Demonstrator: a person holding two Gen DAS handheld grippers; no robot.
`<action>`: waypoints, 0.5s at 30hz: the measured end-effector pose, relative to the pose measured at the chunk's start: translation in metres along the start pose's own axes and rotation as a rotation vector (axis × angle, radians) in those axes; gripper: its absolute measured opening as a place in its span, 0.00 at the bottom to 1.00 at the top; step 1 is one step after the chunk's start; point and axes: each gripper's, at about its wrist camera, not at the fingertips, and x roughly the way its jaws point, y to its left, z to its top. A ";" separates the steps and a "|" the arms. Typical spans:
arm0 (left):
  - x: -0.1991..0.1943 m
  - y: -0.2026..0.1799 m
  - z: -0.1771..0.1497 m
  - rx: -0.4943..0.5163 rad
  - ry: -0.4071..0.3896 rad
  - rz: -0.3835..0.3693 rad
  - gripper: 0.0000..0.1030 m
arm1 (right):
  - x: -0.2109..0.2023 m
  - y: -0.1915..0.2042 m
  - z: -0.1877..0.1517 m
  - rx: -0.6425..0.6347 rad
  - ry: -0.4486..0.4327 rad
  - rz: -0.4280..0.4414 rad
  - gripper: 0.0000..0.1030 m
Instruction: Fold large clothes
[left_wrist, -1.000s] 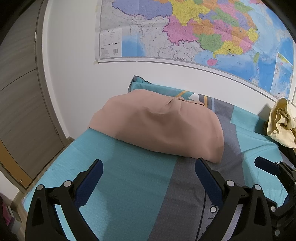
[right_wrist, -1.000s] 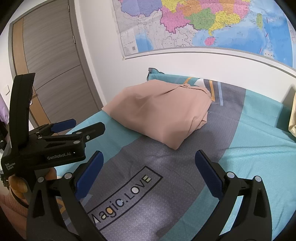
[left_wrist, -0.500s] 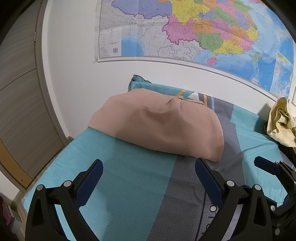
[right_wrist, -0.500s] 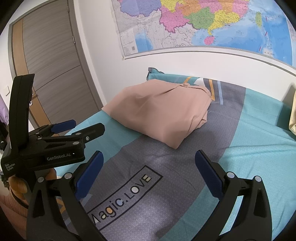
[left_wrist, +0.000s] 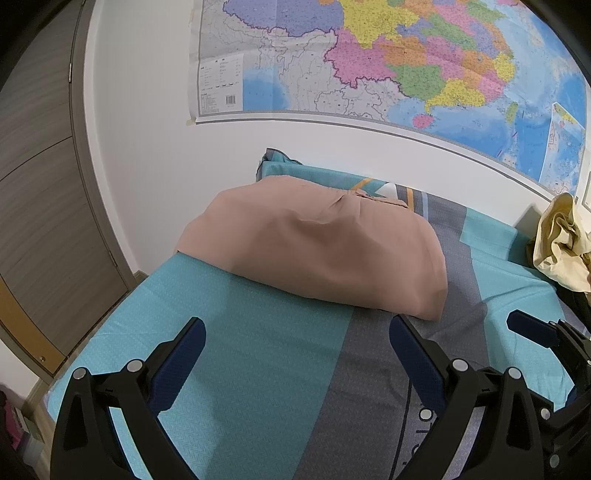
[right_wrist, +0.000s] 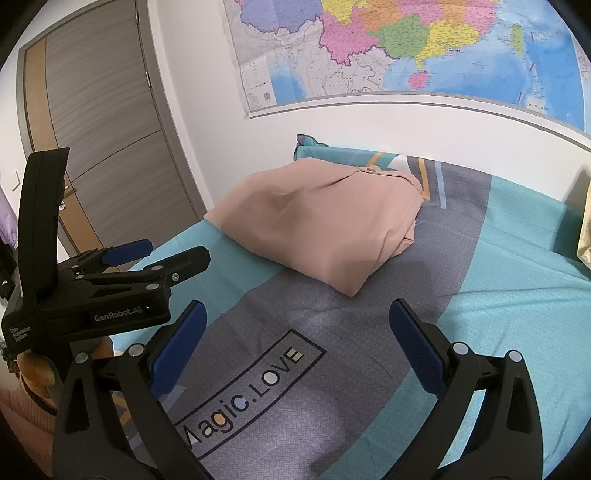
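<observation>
Most of both views is taken up by the bed (left_wrist: 258, 369), covered in a sheet of teal and grey bands with a boxed "Magic.LOVE" print (right_wrist: 251, 391) on the grey part. Above it, a large coloured map (left_wrist: 388, 62) hangs on the white wall, and a grey wood-grain door (right_wrist: 99, 122) stands at the left. On the far half of the bed, close to the wall, lies the tan garment (left_wrist: 317, 251), folded into a thick rounded bundle with layered edges showing on its right side (right_wrist: 325, 225). A crumpled pale yellow cloth (left_wrist: 561, 243) sits at the bed's right edge, well apart from the bundle. The left gripper (left_wrist: 295, 354) hovers over the teal band with its blue-padded fingers spread wide and nothing between them. The right gripper (right_wrist: 295, 339) hangs over the printed grey band, equally spread and empty. Both are on the near side of the garment, not touching it.
</observation>
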 end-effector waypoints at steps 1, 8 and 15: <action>0.000 0.000 0.000 0.000 0.002 -0.002 0.93 | 0.000 0.000 0.000 0.000 -0.001 0.001 0.95; 0.000 0.000 -0.001 0.002 0.003 -0.001 0.93 | 0.001 -0.001 0.001 0.004 0.004 0.001 0.95; 0.000 -0.001 -0.001 0.001 0.003 -0.002 0.93 | 0.001 0.000 0.001 0.002 0.003 0.001 0.95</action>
